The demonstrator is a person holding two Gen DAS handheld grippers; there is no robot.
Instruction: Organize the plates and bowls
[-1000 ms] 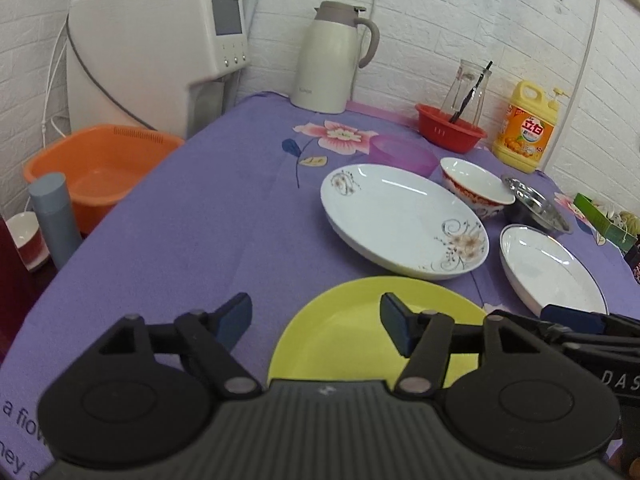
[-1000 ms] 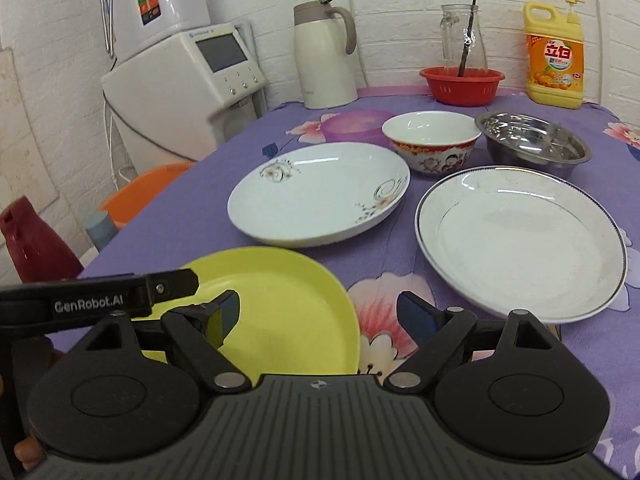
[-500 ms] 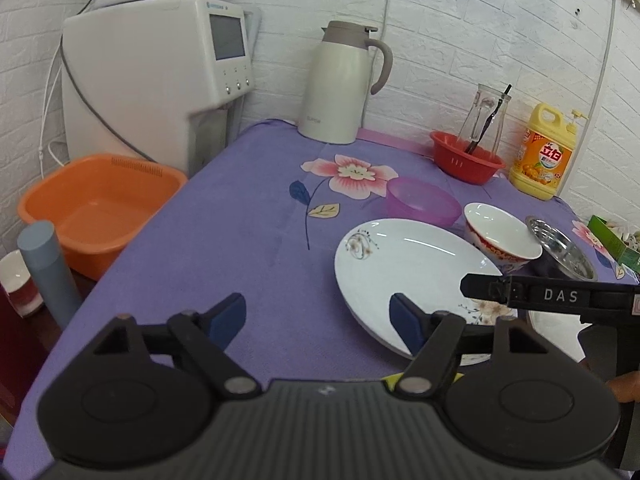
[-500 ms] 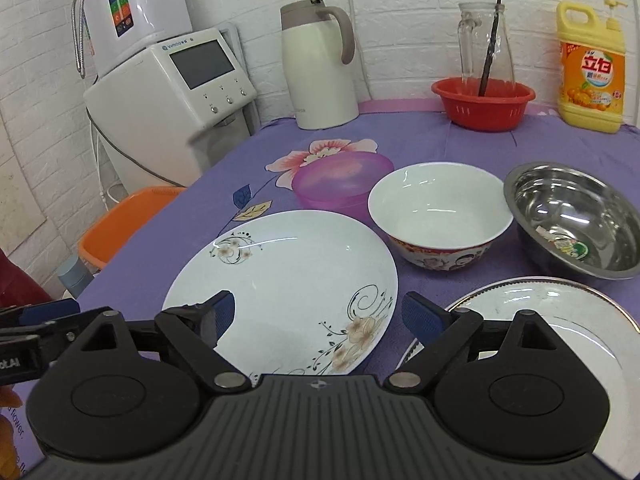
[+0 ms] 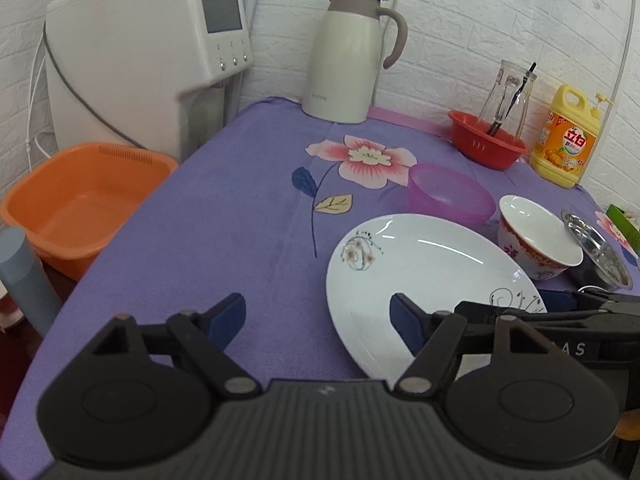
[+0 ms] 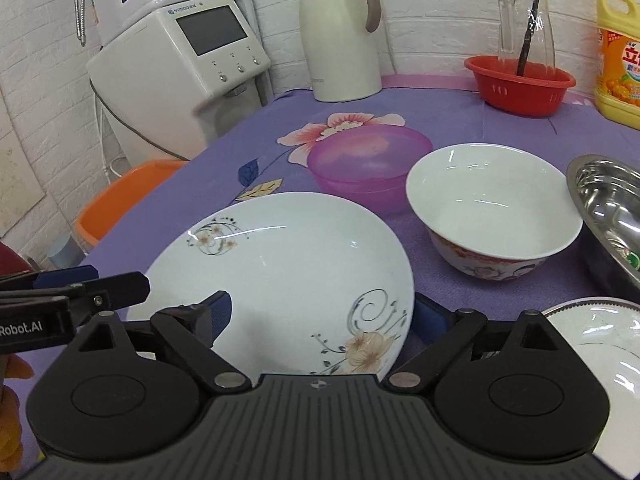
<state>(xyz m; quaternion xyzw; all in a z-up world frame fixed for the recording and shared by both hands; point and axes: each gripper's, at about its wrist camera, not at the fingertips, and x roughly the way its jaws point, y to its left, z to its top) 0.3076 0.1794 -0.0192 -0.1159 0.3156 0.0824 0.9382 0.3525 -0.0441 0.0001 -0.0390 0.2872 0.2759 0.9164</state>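
A white floral plate [image 5: 424, 280] [image 6: 288, 272] lies on the purple tablecloth. My left gripper [image 5: 318, 316] is open over the plate's left rim, right finger above the plate. My right gripper [image 6: 324, 312] is open, its fingers spread either side of the plate's near edge. Behind the plate stand a purple plastic bowl [image 6: 368, 164] [image 5: 448, 196], a white bowl with a red pattern [image 6: 496, 204] [image 5: 536, 240] and a steel bowl [image 6: 608, 208] [image 5: 600, 252]. A white plate with a dark rim [image 6: 600, 348] lies at the right.
At the back stand a cream thermos jug [image 5: 348, 56], a red basket holding a glass jar [image 5: 486, 144] and a yellow detergent bottle [image 5: 568, 136]. A white water dispenser [image 5: 140, 52] and an orange basin [image 5: 80, 200] sit off the table's left edge.
Both grippers have moved forward over the table, past the yellow plate, which has dropped out of view. The floral plate is now between the right gripper's fingers.
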